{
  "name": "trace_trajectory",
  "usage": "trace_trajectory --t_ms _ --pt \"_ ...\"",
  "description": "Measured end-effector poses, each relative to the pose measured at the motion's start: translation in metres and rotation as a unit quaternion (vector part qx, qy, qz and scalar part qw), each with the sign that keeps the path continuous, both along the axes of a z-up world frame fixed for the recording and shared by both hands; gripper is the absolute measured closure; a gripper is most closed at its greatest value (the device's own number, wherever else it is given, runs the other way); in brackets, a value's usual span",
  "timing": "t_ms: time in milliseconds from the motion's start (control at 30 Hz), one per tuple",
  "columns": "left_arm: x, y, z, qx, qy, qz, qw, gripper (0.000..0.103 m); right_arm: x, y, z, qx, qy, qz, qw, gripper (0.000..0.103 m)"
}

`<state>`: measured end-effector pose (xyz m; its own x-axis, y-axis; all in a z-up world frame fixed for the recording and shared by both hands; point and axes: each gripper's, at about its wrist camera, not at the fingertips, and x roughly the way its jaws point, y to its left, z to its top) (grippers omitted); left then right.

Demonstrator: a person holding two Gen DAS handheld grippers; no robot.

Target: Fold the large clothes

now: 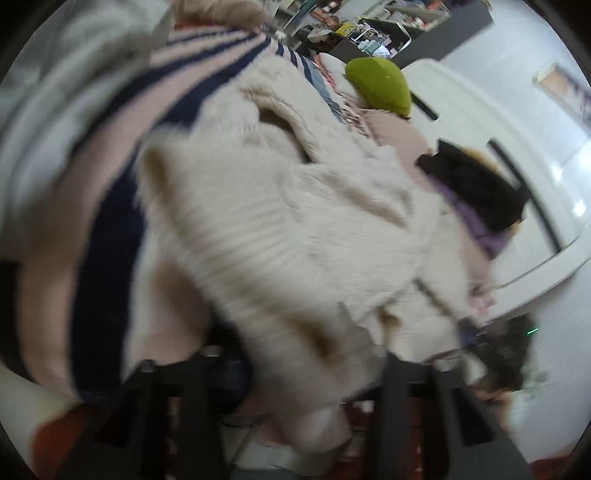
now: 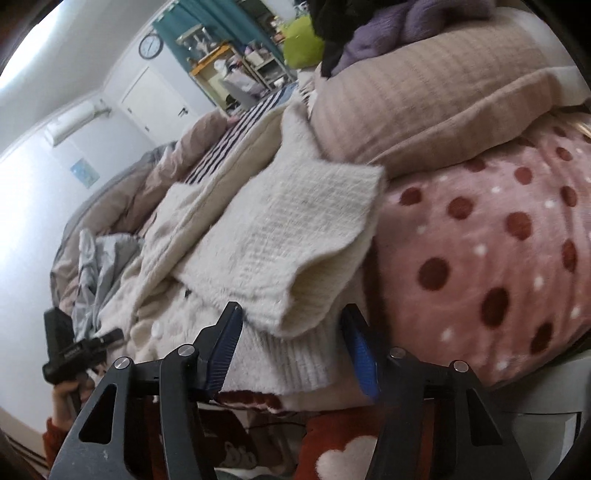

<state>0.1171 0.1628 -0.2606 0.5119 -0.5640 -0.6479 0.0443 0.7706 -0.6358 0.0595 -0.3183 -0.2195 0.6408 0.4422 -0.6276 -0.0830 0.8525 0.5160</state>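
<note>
Garment: cream knit cardigan (image 2: 273, 236), soft, bulky, floppy.
Hold: ribbed hem.
Left tongs (image 1: 295, 398): clamped on cardigan.
Right tongs (image 2: 291, 354): apart, straddling hem.

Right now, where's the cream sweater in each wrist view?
Left wrist: cream sweater fills the centre, hem running down between the fingers.
Right wrist: cream sweater centre, folded sleeve on top, ribbed hem between the blue pads.
Shared landmark: purple knit beside black clothing.
</note>
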Motion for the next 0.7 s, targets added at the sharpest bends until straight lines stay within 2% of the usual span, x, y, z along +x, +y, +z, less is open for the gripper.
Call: trace_trajectory --t_ms 100,200,233,267,300,467,600,700 --pt "0.0 -0.004 -0.001 0.003 -0.006 0.002 1.0 0.075 0.005 0.007 -0.005 0.009 0.01 0.037 0.999 0.048" --pt "0.0 -0.005 0.003 -0.012 -0.012 0.001 0.9999 0.079 0.014 0.012 -0.012 0.069 0.015 0.068 0.995 0.051" --pt "0.0 -0.006 0.006 -0.015 -0.018 0.001 0.9997 0.08 0.017 0.015 -0.014 0.081 0.02 0.071 0.994 0.059" --pt "-0.001 -0.005 0.01 -0.014 -0.024 0.003 0.9996 0.082 0.019 0.018 -0.015 0.082 0.023 0.072 0.994 0.08" --pt "-0.003 -0.005 0.014 -0.012 -0.031 0.006 0.9994 0.082 0.023 0.022 -0.015 0.075 0.025 0.071 0.994 0.088" --pt "-0.012 -0.001 0.05 -0.009 -0.079 0.011 0.9968 0.084 0.019 0.031 0.011 0.074 -0.024 0.076 0.994 0.091" --pt "-0.02 -0.001 0.076 -0.015 -0.11 0.006 0.9938 0.085 0.007 0.036 0.045 0.098 -0.083 0.104 0.986 0.093" --pt "-0.029 -0.002 0.093 -0.019 -0.133 0.002 0.991 0.085 0.002 0.042 0.059 0.095 -0.097 0.112 0.984 0.094"
